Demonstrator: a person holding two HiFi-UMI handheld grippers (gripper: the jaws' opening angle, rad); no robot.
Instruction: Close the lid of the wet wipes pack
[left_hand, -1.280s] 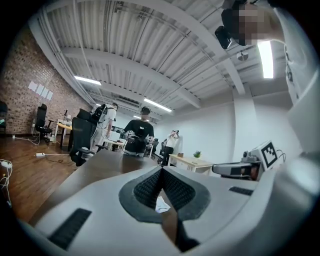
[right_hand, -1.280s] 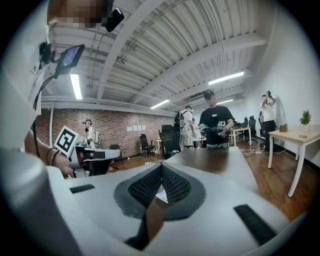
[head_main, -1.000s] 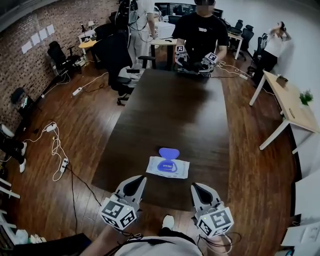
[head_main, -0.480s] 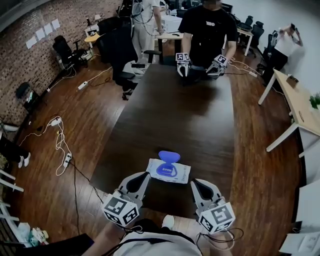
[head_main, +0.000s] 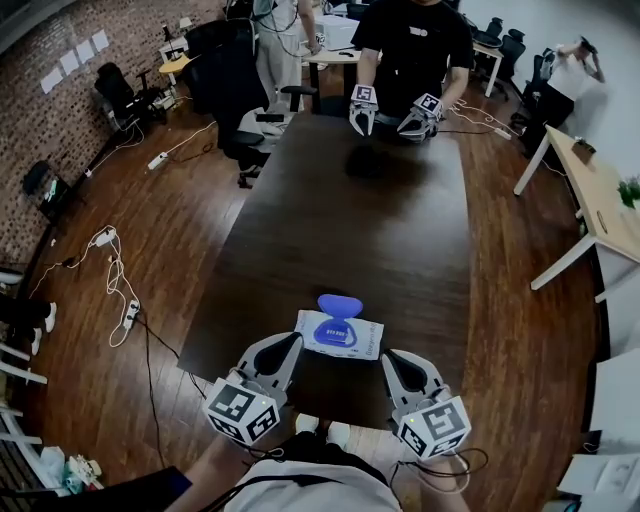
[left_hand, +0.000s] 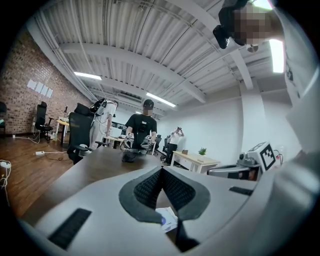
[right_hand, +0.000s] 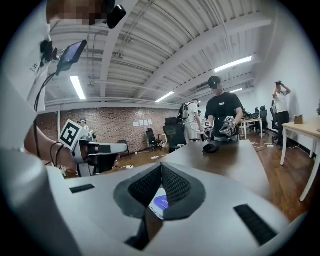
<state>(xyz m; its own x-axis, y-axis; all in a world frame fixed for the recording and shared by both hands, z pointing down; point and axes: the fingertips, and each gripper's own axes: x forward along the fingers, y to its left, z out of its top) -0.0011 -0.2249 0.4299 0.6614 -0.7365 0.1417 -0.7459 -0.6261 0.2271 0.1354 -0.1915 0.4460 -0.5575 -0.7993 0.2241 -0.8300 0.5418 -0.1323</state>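
Note:
The white wet wipes pack (head_main: 345, 340) lies flat near the front edge of the dark table (head_main: 400, 250), its blue lid (head_main: 339, 304) flipped open toward the far side. My left gripper (head_main: 291, 343) hovers just left of the pack's near corner, jaws shut and empty. My right gripper (head_main: 392, 360) is at the pack's right near corner, also shut with nothing held. In the left gripper view the left gripper (left_hand: 161, 171) shows the pack (left_hand: 168, 219) below its closed tips. In the right gripper view the right gripper (right_hand: 161, 166) has the pack (right_hand: 160, 202) behind its tips.
Another person (head_main: 412, 40) stands at the table's far end holding two grippers over a dark object (head_main: 368, 160). Office chairs (head_main: 230, 90) stand back left, a white desk (head_main: 590, 215) at right. Cables (head_main: 112, 290) lie on the wooden floor at left.
Both my grippers have edged forward toward the pack, still shut. The person at the far end has lifted their grippers off the dark object.

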